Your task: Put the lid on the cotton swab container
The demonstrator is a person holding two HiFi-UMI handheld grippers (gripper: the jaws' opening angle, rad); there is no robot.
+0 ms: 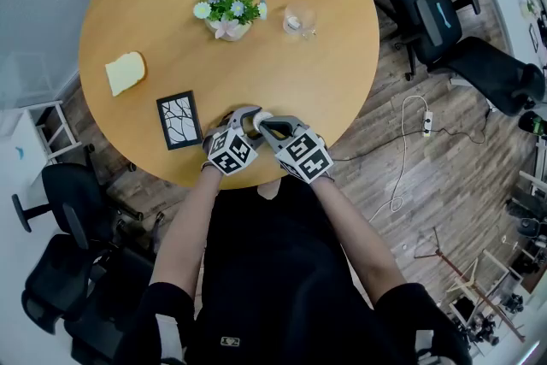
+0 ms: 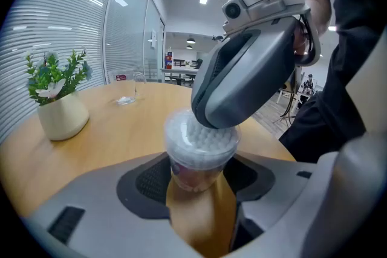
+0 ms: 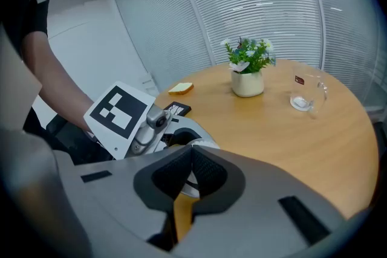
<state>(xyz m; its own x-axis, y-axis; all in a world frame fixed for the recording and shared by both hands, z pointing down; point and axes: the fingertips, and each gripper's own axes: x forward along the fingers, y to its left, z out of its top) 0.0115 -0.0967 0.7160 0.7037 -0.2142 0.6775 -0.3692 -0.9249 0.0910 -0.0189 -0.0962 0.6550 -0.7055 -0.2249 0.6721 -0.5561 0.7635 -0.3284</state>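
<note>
1. At the near edge of the round desk (image 1: 325,90), smooth pale wood, both tools meet nose to nose.
2. Now the left claw (image 2: 199,181): it's clamped on the cotton swab container (image 2: 195,173), ribbed dark pads pressing its sides, and the tub stands upright between them.
3. That container is a clear, round plastic tub packed with fluffy white swab heads. A pinkish-purple label wraps its lower wall, the print too blurred to read.
4. Over the swab heads sits the lid (image 2: 181,136), clear plastic and wider than the tub. I cannot tell whether it is pressed fully home.
5. Over to the right claw (image 3: 191,157): clenched, its textured black pads meeting tip to tip, and its smooth grey nose is down on the lid from the right.
6. Each tool carries a marker cube (image 1: 229,151) of black and white squares.
7. Just left of the tools, a black rectangular frame (image 1: 179,120) lies flat, showing white bare branches.
8. Further left lies a pale yellow slab (image 1: 125,73), shaped like a slice of bread.
9. On the far side stands a rounded cream pot (image 1: 228,30) with green leaves and white and blue flowers. Right of it is a clear glass mug (image 1: 298,21) with a small red tag, lettering too small to make out.
</note>
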